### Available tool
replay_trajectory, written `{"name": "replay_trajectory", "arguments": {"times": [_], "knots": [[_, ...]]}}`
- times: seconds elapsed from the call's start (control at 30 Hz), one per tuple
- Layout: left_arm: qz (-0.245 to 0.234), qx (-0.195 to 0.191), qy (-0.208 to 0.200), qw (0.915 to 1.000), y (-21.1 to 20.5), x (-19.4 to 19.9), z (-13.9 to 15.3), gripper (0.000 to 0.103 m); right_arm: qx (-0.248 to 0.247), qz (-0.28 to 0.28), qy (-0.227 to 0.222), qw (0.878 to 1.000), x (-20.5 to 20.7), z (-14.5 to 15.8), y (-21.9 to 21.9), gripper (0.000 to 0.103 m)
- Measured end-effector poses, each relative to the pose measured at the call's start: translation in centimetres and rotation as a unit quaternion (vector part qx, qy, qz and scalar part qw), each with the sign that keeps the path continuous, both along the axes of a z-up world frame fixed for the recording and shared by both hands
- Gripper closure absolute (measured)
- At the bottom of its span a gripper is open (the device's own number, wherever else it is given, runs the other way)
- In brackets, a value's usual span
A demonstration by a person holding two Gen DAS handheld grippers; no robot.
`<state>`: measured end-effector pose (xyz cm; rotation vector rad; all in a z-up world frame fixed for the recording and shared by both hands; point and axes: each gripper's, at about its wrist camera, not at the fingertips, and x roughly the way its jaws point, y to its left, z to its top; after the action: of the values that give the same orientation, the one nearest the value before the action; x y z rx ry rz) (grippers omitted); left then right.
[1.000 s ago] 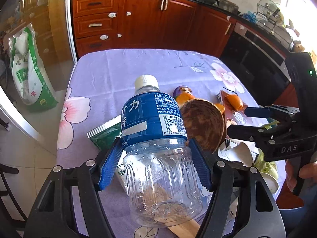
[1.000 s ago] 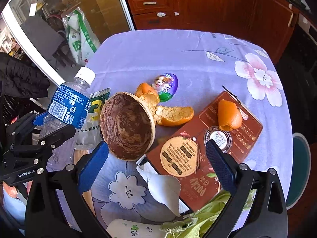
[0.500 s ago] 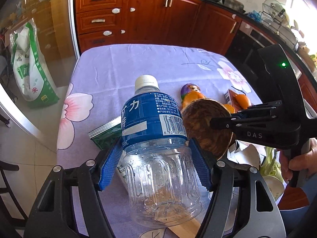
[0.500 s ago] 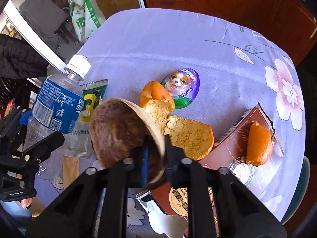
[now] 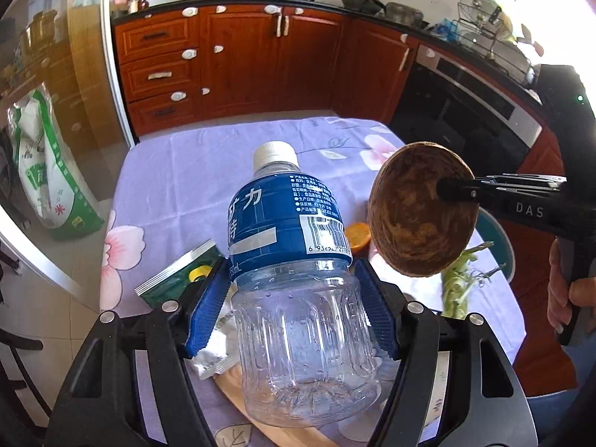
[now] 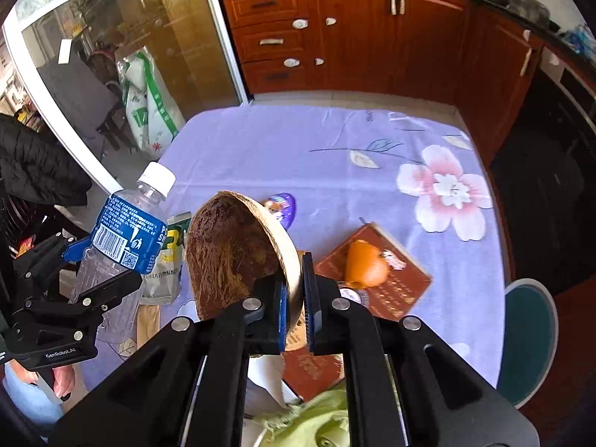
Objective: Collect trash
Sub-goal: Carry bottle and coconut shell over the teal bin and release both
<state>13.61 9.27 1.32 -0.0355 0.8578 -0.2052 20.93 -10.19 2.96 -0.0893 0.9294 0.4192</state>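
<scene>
My left gripper (image 5: 292, 294) is shut on an empty clear plastic bottle (image 5: 298, 283) with a blue label and white cap, held above the table; it also shows in the right wrist view (image 6: 123, 238). My right gripper (image 6: 296, 294) is shut on the rim of a brown coconut shell half (image 6: 238, 253), lifted off the table; the shell also shows in the left wrist view (image 5: 422, 219). On the purple flowered tablecloth (image 6: 335, 149) lie an orange peel (image 6: 365, 264) on a brown Pocky box (image 6: 391, 279), a purple egg-shaped wrapper (image 6: 283, 205) and a green sachet (image 5: 178, 279).
Green vegetable scraps (image 6: 316, 421) and white paper lie at the near table edge. A teal stool (image 6: 529, 335) stands to the right. Red-brown cabinets (image 6: 354, 29) and a black oven (image 5: 465, 119) stand behind. A green-white sack (image 6: 149, 108) leans by the glass door.
My right gripper closed on the coconut shell's rim and lifted it off the table. My left gripper rose with the bottle and tilted up toward the cabinets.
</scene>
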Motion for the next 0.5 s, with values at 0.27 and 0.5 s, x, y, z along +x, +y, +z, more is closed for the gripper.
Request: {"name": "replay_trajectory", "arguments": {"times": [0.27,0.5], "knots": [[-0.087,0.002,-0.010,0.9961,-10.4,-0.2,2.3,0.034,0.032,-0.099,-0.036,0.994,-3.1,2.7,-12.3,0.096],[-0.156,0.005,0.006,0.9877,-20.5,-0.5,2.1,0.034,0.057,-0.170,-0.059,0.982,-6.7,2.9,-21.9,0.096]]}}
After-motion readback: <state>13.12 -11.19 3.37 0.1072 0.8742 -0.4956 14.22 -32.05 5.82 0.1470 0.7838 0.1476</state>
